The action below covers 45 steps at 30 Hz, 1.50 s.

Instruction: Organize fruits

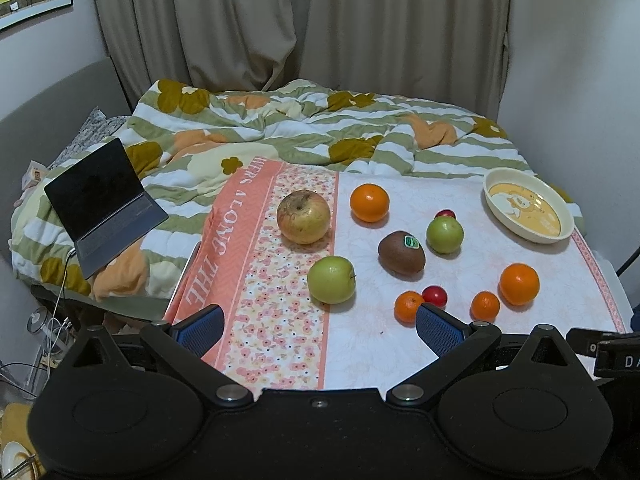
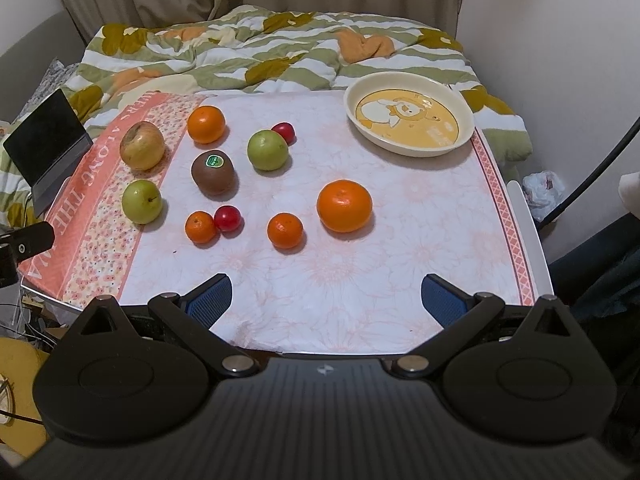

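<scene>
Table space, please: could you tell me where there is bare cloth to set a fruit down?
Bare cloth lies between the big orange and the near table edge, and between it and the plate. The plate is empty. It is crowded left, around the kiwi and green apples.

We read "ALONG THE" on the pink band of the tablecloth (image 1: pixel 224 248), with a cut-off word ending "…IERS" above it (letters run sideways). The kiwi (image 1: pixel 401 252) carries a green sticker (image 1: pixel 411 242), too small to read.

Beige curtains (image 1: pixel 296 20) hang behind a quilt-covered bed (image 1: pixel 280 128).
</scene>
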{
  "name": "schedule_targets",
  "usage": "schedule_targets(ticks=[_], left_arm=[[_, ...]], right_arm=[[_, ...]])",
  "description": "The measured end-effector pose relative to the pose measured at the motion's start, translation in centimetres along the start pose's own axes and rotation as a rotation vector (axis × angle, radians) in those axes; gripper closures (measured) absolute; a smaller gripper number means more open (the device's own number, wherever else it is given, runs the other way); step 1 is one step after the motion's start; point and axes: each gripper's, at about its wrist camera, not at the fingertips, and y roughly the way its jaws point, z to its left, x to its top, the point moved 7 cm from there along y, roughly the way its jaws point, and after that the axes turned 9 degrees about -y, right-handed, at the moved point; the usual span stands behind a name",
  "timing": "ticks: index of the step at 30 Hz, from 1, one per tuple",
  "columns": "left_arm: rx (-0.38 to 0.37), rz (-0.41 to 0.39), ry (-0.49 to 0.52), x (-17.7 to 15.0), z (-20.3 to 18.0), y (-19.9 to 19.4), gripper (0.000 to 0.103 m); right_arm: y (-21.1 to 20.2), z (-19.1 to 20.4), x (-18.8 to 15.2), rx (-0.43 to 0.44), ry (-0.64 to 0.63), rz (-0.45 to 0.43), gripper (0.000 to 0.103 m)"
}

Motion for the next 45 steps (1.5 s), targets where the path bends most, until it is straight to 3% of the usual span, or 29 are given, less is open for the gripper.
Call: schedule_targets(ticks=[11, 20, 25, 28, 32, 41, 45], left_arm=[[0.018, -0.052, 0.041, 0.1, 0.0, 3.9, 0.0], [0.011, -0.111, 0.133, -0.4, 0.0, 9.6, 0.0], [-0.018, -0.095, 0.167, -0.4, 0.0, 12.5, 0.003], [-0.038, -0.073, 0.186, -0.5, -0.1, 14.0, 0.012], [-0.063, -0.029, 0.202, -0.8, -0.5, 16.0, 0.013], [-0.112, 0.025, 0.23, -0.8, -0.7, 18.1, 0.041], [-0.131, 0.029, 0.224, -0.6, -0.7, 18.3, 0.041]], right_arm=[[4.8, -0.3, 0.6, 0.051, -0.057, 0.033, 0.0], [9.4, 1.1, 0.6, 0.058, -0.044, -0.044, 0.0], [11.1, 1.7, 0.4, 0.051, -0.028, -0.081, 0.0], [12.1, 2.2, 0.2, 0.051, -0.035, -0.085, 0.0], [13.2, 2.9, -0.1, 0.034, -0.04, -0.084, 0.0], [14.7, 3.7, 0.5, 0.003, -0.028, -0.091, 0.0], [15.2, 3.9, 0.7, 0.008, -0.024, -0.091, 0.003]])
